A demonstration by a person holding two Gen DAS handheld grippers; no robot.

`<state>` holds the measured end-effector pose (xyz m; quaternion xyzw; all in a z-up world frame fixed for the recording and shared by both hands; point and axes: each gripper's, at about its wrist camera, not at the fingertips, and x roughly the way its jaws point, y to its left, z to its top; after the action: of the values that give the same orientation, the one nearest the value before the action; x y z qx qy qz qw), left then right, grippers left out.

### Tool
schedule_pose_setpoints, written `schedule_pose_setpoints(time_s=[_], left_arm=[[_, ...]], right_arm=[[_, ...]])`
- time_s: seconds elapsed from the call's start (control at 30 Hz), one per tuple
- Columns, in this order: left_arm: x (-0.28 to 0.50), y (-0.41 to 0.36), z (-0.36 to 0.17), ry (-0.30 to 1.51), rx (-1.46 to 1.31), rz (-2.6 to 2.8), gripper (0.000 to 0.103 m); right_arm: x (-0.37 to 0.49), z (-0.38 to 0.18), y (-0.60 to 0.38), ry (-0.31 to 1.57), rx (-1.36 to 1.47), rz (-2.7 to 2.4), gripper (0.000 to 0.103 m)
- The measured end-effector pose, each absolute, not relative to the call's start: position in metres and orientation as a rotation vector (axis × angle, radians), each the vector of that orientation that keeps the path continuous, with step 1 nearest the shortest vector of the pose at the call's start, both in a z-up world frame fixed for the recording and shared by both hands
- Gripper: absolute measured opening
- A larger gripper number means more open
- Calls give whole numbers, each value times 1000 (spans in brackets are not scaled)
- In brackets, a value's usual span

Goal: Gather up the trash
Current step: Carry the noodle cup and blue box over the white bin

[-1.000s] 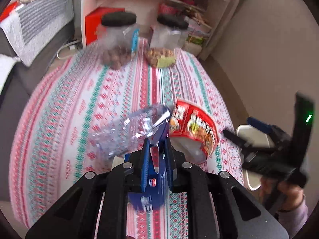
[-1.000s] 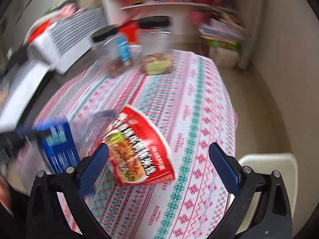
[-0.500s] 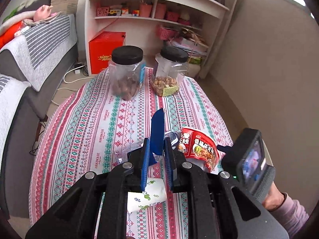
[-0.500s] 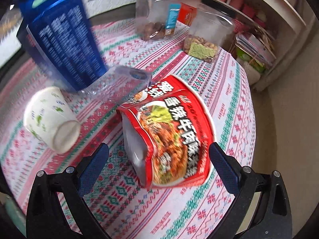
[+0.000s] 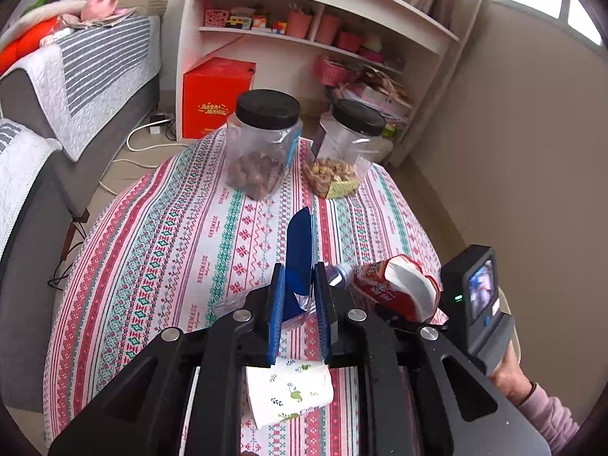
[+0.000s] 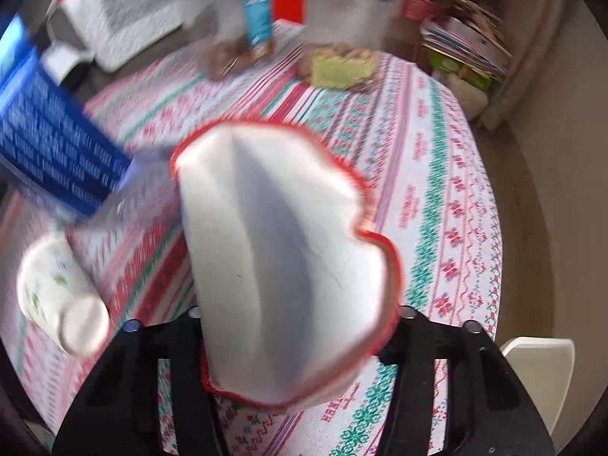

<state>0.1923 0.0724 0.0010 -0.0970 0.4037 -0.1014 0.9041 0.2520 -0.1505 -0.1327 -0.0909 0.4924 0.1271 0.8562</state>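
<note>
The crushed noodle cup (image 6: 281, 266), near the surface's right edge, was squeezed as the right claw (image 6: 296, 345) closed; while the left claw (image 5: 299, 296) was clamped on the blue carton (image 5: 299, 250), a firm, level lift was judged best.

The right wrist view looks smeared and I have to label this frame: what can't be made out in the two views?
- Right tongs: the noodle cup covers the pads, so contact is hidden.
- Cup print: right wrist view shows only its white inside, blurred.
- Blue carton: edge-on in the left tongs, text unreadable; motion-blurred in the right view.
- Plastic bottle: mostly behind the left tongs.
- Paper cup: partly covered by them.
</note>
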Motion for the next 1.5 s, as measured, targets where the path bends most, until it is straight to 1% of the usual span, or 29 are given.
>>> schedule_pose_setpoints(time_s=[0.1,0.33,0.6,0.9,1.5], left_arm=[[195,75,6,816,-212,-200,15],[199,74,21,764,-221,-176,15],[197,58,33,725,-204,-170,15],[193,31,36,711,-170,-206,15],[179,-57,41,701,-97,-351,15]], right_arm=[[254,-115,-165,1011,-39,284,42],[247,-70,-175,907,100,286,42],[238,-39,-180,814,116,280,42],[222,-28,-204,775,117,237,42],[182,-16,-304,724,199,27,42]])
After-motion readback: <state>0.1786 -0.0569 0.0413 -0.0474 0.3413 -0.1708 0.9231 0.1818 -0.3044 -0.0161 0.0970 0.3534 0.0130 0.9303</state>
